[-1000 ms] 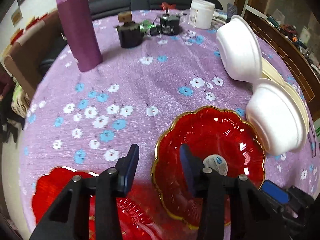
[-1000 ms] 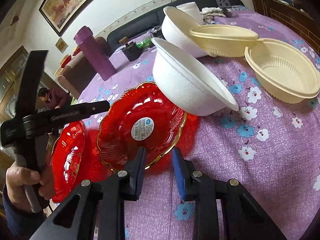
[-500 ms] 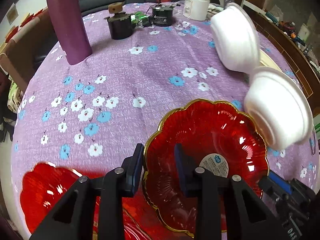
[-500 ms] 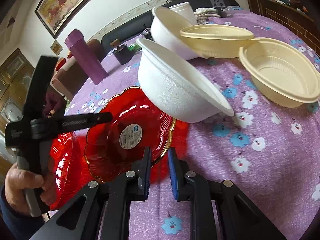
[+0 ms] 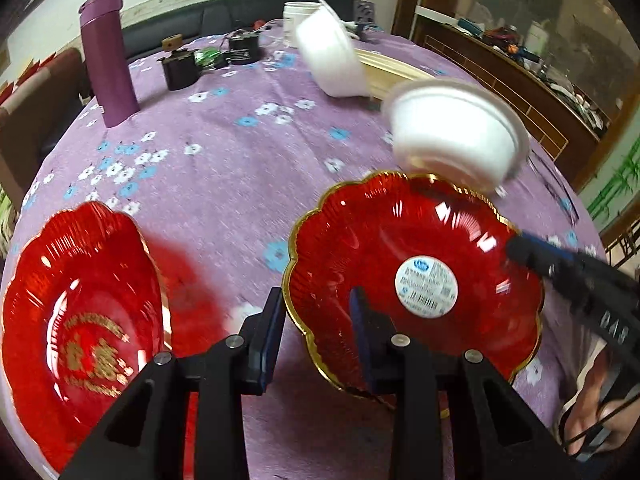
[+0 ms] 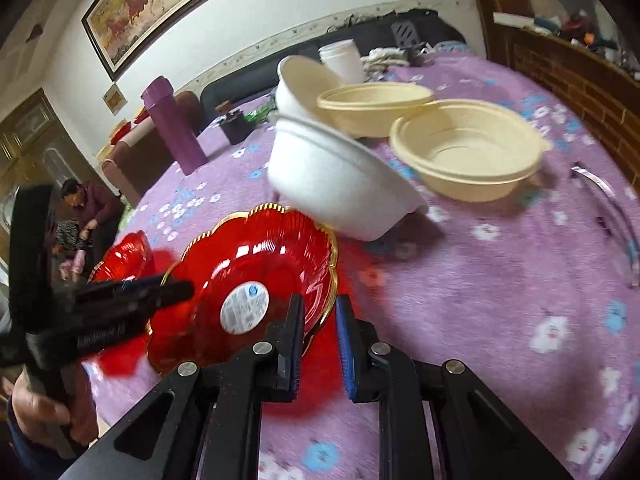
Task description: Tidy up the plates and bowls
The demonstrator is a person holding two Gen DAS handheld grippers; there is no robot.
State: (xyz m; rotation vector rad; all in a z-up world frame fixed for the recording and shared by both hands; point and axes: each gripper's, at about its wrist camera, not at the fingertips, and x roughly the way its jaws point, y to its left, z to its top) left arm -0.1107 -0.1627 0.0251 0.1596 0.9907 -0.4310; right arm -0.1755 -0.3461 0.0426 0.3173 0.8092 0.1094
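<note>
Holding one red plate [image 5: 400,248] from two sides is what both grippers are doing now. The left gripper [image 5: 316,328] has its two blue pads around the near left edge of this plate, one pad outside the gold rim and one pad inside, and they look pressed on the rim. The right gripper [image 6: 318,340] is nearly pressed together on the plate's other edge, with one pad inside the rim and one outside. Two grips, one on each side, likely keep the wide, shiny plate from tipping or slipping. This plate has a round white sticker [image 5: 426,288] in its middle, and I think it is lifted a little off the purple tablecloth [image 5: 224,152], though I cannot be sure. A second red plate [image 5: 80,332] with gold writing lies to the left, a little apart, so my guess is that the held plate should go on top of it to make a stack. A white bowl [image 5: 452,136] leans on its side just behind the held plate, very close to its far rim, so it could get bumped. Another white bowl [image 6: 298,88] and two cream bowls [image 6: 464,148] sit farther back, waiting to be sorted.
</note>
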